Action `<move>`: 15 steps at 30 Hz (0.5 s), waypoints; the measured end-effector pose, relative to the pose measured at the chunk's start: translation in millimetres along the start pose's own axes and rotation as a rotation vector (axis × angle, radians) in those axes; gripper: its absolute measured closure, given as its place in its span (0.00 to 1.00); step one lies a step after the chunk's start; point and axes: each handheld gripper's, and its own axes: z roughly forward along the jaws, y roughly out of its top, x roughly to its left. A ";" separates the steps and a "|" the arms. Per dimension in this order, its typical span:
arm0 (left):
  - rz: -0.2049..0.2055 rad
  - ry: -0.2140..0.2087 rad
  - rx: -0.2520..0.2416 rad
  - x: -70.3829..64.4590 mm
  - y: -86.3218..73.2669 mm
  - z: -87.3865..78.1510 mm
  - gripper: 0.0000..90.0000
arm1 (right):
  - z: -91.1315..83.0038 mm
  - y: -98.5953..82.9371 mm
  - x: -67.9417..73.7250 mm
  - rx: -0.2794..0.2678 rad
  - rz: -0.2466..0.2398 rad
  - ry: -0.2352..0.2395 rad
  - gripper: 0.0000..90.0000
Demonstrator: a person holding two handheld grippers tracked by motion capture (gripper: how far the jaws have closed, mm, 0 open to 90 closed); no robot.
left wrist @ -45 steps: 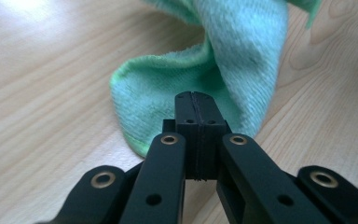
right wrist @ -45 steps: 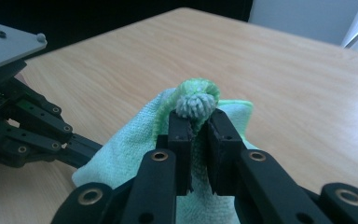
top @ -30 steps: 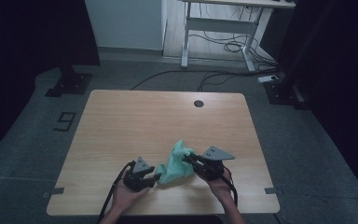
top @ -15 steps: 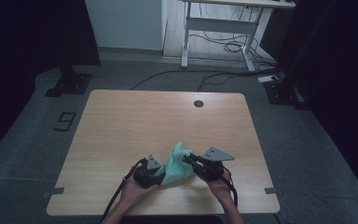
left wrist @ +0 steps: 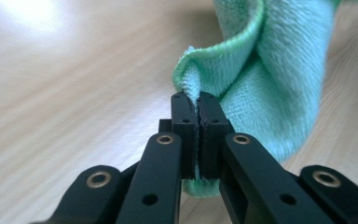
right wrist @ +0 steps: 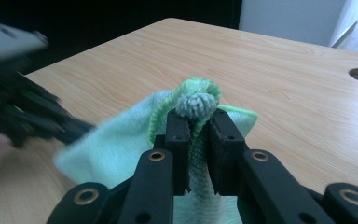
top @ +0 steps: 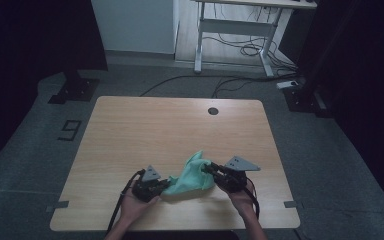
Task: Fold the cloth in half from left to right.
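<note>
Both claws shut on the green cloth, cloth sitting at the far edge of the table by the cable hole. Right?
Not the place. Both the left claw and right claw are shut on the green cloth, but the high view shows it near the table's near edge.

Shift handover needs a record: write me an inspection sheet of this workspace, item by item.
Surface: wooden table, round grommet hole near its far edge.
Job's things: green cloth, bunched between the two grippers at the near edge.
Clutter: nothing seen on the table.
Grippers: left gripper shut on a cloth fold; right gripper shut on a bunched part of the cloth.
Cables: a black cable trails from the left gripper toward the person; loose cables lie on the floor beyond the table.
Surroundings: white desk frame behind, dark curtains at both sides.
</note>
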 end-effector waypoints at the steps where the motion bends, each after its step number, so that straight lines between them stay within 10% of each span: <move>1: -0.011 0.007 -0.021 2.8 0.1 -8.8 0.97 | -1.1 -0.1 -1.8 0.002 0.005 -0.005 0.88; 8: -0.089 0.017 -0.103 24.6 -5.7 -50.2 0.98 | -0.7 1.5 -7.2 0.016 0.008 -0.013 0.85; 15: -0.130 0.031 -0.039 38.5 -19.8 -40.7 0.97 | 29.0 -15.6 -13.0 0.140 0.018 -0.035 0.65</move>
